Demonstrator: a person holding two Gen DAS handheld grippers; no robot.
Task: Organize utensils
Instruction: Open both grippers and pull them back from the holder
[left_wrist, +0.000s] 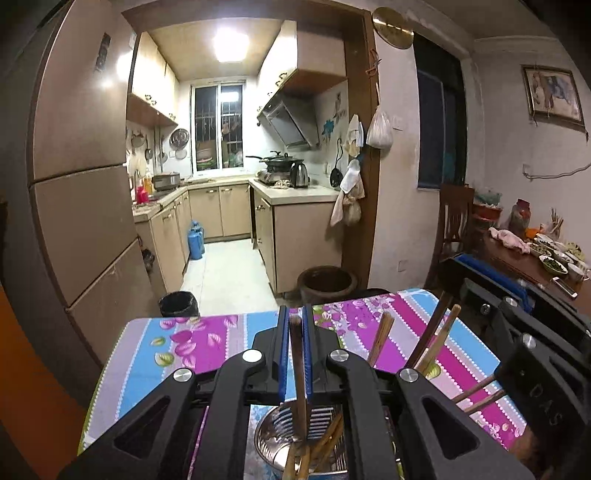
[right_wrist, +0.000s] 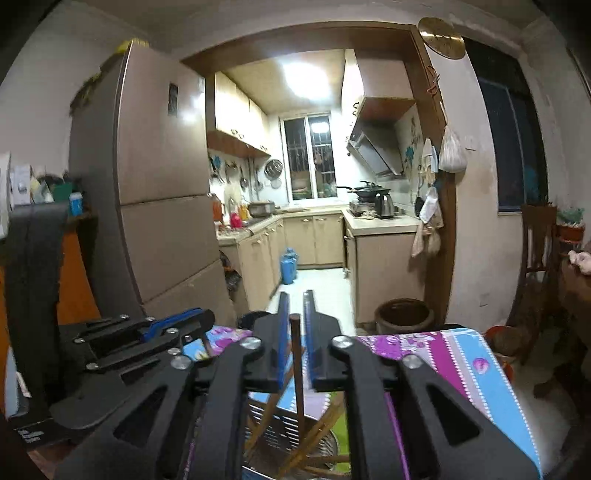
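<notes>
We hold two grippers over a table (left_wrist: 236, 334) covered in a floral striped cloth of pink, blue and grey, facing a lit kitchen. Our left gripper (left_wrist: 295, 321) has its blue-lined jaws pressed onto a single dark chopstick (left_wrist: 298, 369), which stands nearly upright between them, its top just above the fingertips and its lower end reaching down into a perforated metal utensil holder (left_wrist: 273, 432) right below the gripper. Several more chopsticks (left_wrist: 325, 439) lean inside that holder, and others (left_wrist: 436, 350) stick up to the right, beside the black body of the other tool. Our right gripper (right_wrist: 294, 314) has its jaws a little apart, with a dark chopstick (right_wrist: 296, 365) standing between them; there is a visible gap on each side of the stick, so the pads do not seem to be pressing it, though blur makes us less than certain. Below it we see the slotted holder (right_wrist: 280, 428) again, with crossed chopsticks leaning in it. In the right wrist view the left tool lies at the left edge. A dark crock (left_wrist: 327, 282) and a black bin (left_wrist: 179, 303) stand on the floor beyond the table.
</notes>
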